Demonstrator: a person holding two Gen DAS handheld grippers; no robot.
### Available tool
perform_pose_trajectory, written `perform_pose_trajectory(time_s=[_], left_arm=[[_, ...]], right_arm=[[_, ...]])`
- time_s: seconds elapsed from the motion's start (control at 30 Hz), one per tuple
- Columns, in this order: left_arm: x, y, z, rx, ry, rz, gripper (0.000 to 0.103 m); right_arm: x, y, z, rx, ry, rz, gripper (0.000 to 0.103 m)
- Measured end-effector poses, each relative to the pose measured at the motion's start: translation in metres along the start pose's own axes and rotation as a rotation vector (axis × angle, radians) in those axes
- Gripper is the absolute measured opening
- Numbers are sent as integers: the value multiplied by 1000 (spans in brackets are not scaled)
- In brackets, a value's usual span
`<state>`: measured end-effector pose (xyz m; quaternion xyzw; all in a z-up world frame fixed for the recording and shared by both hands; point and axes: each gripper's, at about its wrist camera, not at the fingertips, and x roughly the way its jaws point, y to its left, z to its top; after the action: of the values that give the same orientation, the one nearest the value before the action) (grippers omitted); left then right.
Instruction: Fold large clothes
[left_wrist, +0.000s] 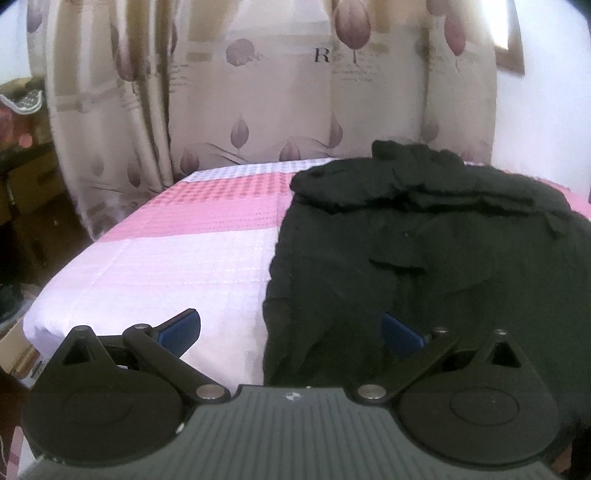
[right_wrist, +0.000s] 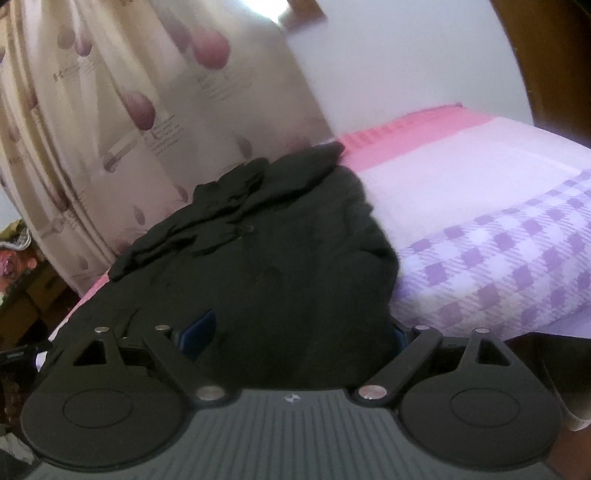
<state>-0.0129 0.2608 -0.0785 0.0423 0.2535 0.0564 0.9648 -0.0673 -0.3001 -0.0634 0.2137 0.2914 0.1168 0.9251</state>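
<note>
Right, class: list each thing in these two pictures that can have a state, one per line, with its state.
Black garment: spread on the bed, top part bunched, not neatly folded.
Left gripper: open, garment's near edge between its fingers.
Right gripper: open, garment's near edge between its fingers.
Bed cover: lying flat and smooth.
Curtain: drawn shut, hanging in folds.

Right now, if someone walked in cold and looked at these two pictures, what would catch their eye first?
First, the black garment, heaped and creased on the pink, white and lilac checked bedspread, with its near hem spilling over the bed's front edge. Next, both open tongs at that hem: the left tongs straddle its left border, the right tongs have cloth between the jaws. Behind hangs a beige curtain printed with mauve leaves.
</note>
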Motion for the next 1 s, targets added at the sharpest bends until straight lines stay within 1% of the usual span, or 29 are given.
perform_pose_trajectory(time_s=[0.23, 0.3, 0.37, 0.4, 0.47, 0.57, 0.67, 0.8, 0.83, 0.9, 1.0], left_arm=[[5, -12, -7, 51, 20, 9, 103], [6, -13, -8, 53, 28, 8, 103], [8, -15, -9, 51, 37, 7, 103], [8, -16, -9, 51, 39, 10, 103], [9, -17, -10, 51, 41, 9, 103], [8, -17, -9, 55, 43, 10, 103], [8, -17, -9, 54, 47, 1, 103], [10, -11, -11, 28, 70, -47, 103], [11, -9, -11, 17, 79, -62, 103], [13, -4, -12, -13, 97, -103, 103], [15, 4, -15, -72, 128, -177, 103]], right_arm=[[6, 0, -1, 15, 2, 4, 90], [6, 0, -2, 6, 1, -6, 84], [4, -1, -3, -4, 0, -19, 73], [3, -3, -2, -3, -1, -23, 70], [0, -6, -2, 3, 0, -31, 56], [-4, -10, 0, 21, -3, -15, 43], [-5, -9, 1, 22, -3, -4, 42], [-3, -17, 1, 60, -1, 25, 43], [-3, -18, 0, 64, -1, 28, 43], [-2, -20, 0, 75, 10, 41, 48], [-2, -21, -2, 94, 7, 50, 49]])
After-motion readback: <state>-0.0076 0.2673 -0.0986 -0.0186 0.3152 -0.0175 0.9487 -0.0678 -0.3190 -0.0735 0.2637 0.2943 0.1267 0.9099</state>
